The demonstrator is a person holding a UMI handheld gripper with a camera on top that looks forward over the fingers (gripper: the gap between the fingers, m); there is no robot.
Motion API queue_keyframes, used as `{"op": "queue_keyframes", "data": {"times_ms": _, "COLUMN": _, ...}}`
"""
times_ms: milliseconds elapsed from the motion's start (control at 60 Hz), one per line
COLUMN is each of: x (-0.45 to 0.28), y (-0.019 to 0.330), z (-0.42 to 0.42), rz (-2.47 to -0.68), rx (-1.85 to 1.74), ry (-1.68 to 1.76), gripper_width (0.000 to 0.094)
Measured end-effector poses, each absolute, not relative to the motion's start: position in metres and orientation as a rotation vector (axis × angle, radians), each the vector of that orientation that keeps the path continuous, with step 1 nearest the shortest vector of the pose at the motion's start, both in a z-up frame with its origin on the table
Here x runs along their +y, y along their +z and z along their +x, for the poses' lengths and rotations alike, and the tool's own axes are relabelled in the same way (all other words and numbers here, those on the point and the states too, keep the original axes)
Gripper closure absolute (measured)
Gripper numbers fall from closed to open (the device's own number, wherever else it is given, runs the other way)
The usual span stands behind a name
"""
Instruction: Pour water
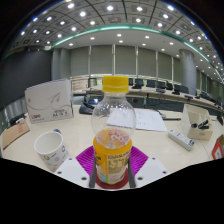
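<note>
Between the fingers of the hand-held gripper [112, 172] stands a bottle [113, 130], and both pink pads seem to press on its lower part, pinching it. To pour well, I think the grip must stay tight while the bottle is lifted and moved over the cup [50, 150], which sits just ahead and to the left on the worktop [150, 145]. Then tip slowly so nothing spills. But the yellow cap [116, 84] looks to be on, so it may need to come off first. The bottle is clear, with an orange and yellow label.
</note>
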State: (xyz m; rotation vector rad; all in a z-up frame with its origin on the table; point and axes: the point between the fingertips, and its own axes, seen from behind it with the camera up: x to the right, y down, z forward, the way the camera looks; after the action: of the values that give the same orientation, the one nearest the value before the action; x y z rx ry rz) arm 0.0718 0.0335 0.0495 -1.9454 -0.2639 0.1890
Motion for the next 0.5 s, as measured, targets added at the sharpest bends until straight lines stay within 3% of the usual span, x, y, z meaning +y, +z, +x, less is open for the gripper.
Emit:
{"op": "queue_keyframes", "data": {"times_ms": 133, "x": 0.028, "y": 0.045, "z": 0.073, "rz": -1.974, "rx": -0.263, "ry": 0.179, "gripper_width": 0.0349}}
{"op": "queue_keyframes", "data": {"times_ms": 217, "x": 0.019, "y": 0.043, "z": 0.08, "rz": -2.024, "rx": -0.237, "ry": 0.16, "gripper_width": 0.0061}}
{"op": "queue_keyframes", "data": {"times_ms": 267, "x": 0.011, "y": 0.047, "z": 0.086, "rz": -2.041, "rx": -0.215, "ry": 0.121, "gripper_width": 0.0108}}
{"op": "queue_keyframes", "data": {"times_ms": 500, "x": -0.09, "y": 0.103, "z": 0.074, "rz": -2.147, "rx": -0.131, "ry": 0.047, "gripper_width": 0.0079}}
